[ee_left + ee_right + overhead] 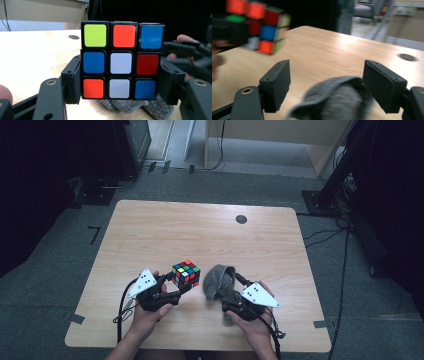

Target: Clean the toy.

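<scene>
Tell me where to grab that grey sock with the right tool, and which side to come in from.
Take the grey sock at its open cuff end, the raised rim facing away from the person. Come in from the person's side with the right tool, whose jaws stand open on either side of the bunched fabric. The sock lies crumpled and soft, so pinching the thick folded rim probably holds better than the flat toe.

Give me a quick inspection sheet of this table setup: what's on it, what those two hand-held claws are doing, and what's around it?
Surface: light wooden table, a round dark hole near its far edge.
Job's things: colour cube held above the table; grey sock lying crumpled beside it.
Clutter: nothing seen.
Grippers: left gripper clamped on the cube's sides; right gripper has its jaws apart, the sock between them, pads not pressing it.
Cables: black leads trail from both grippers; more cables lie on the floor at right.
Surroundings: grey carpet, tape marks, dark equipment stands, wooden furniture behind.
</scene>
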A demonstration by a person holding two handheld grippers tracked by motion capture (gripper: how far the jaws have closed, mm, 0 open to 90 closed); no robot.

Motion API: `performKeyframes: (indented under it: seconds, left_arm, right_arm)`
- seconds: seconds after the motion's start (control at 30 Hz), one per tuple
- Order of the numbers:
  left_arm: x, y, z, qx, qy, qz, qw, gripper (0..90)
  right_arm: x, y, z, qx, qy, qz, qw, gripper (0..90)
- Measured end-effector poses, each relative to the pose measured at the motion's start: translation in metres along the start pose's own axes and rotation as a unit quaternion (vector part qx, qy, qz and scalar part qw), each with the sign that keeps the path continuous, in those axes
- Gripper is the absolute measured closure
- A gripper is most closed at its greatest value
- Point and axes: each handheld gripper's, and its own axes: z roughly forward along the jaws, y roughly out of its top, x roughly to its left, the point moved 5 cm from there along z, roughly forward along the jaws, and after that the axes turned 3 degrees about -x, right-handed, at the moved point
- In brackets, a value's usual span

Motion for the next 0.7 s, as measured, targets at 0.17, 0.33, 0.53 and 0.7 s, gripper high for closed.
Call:
performKeyframes:
  seconds: [0.17,0.33,0.53,0.7]
  left_arm:
    - [-0.009,0.002,0.003,-0.010,-0.004,-0.018,0.9998,34.3]
    - [-0.019,0.001,0.007,-0.018,-0.006,-0.047,0.9987,34.2]
    - [-0.039,-0.007,0.016,-0.010,-0.012,-0.040,0.9991,34.0]
    - [-0.043,-0.012,0.020,-0.002,-0.015,-0.049,0.9987,33.8]
  right_arm:
    - [0.036,-0.015,0.016,0.018,0.048,-0.003,0.9987,19.5]
    - [0.063,-0.018,0.023,-0.018,0.065,0.007,0.9977,18.0]
    - [0.076,-0.020,0.030,-0.071,0.042,0.030,0.9961,17.9]
    - [0.069,-0.020,0.027,-0.095,0.021,0.052,0.9939,26.0]
